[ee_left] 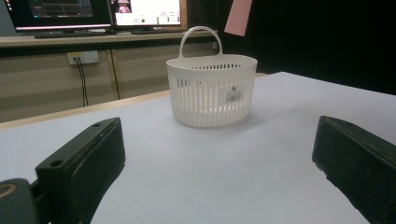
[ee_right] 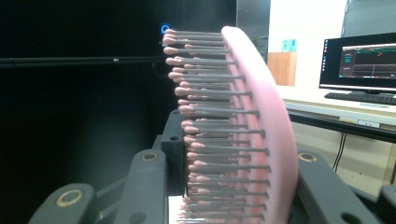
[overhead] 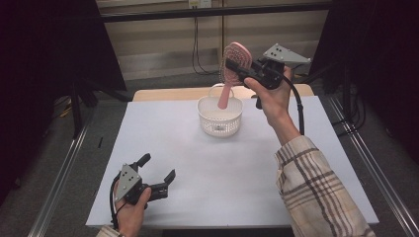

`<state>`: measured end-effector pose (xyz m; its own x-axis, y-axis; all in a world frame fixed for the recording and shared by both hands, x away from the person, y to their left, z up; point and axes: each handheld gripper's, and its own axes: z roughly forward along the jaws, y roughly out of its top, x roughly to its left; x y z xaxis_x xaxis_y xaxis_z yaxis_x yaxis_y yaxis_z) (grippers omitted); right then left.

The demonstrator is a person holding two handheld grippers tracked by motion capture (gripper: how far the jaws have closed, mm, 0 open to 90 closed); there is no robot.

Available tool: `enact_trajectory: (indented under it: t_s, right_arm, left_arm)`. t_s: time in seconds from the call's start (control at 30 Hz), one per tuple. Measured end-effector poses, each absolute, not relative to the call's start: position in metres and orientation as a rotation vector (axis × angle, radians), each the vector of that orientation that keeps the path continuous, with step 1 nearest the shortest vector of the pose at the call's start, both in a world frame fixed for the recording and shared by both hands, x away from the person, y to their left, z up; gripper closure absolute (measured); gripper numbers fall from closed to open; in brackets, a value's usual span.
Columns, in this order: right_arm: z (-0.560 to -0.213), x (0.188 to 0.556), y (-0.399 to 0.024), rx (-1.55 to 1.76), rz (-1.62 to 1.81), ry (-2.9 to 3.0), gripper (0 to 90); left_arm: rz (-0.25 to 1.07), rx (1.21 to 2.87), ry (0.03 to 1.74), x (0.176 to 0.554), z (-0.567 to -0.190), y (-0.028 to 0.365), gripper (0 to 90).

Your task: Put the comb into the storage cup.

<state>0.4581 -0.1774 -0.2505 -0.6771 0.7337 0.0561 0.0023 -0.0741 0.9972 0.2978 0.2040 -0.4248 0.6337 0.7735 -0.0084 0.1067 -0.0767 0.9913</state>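
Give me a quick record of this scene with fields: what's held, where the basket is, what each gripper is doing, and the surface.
held item: pink plastic hairbrush, bristle head up, handle pointing down toward the basket
holder: right gripper, jaws clamped on the brush head, raised above the table
container: white slotted plastic basket with a loop handle, upright, at the far middle of the table
brush versus basket: handle tip at the basket's opening; contact cannot be told
left gripper: jaws open, nothing between them, low at the table's near left
surface: white table top
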Motion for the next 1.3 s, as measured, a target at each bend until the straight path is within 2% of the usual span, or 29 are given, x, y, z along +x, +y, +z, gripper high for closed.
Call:
enact_trajectory:
  t_s: [1.3]
  right_arm:
    - [-0.298,0.48,-0.178,0.878,1.732,1.67,63.9]
  left_arm:
    - [0.657,1.582,0.758,0.299,-0.425,0.206,2.6]
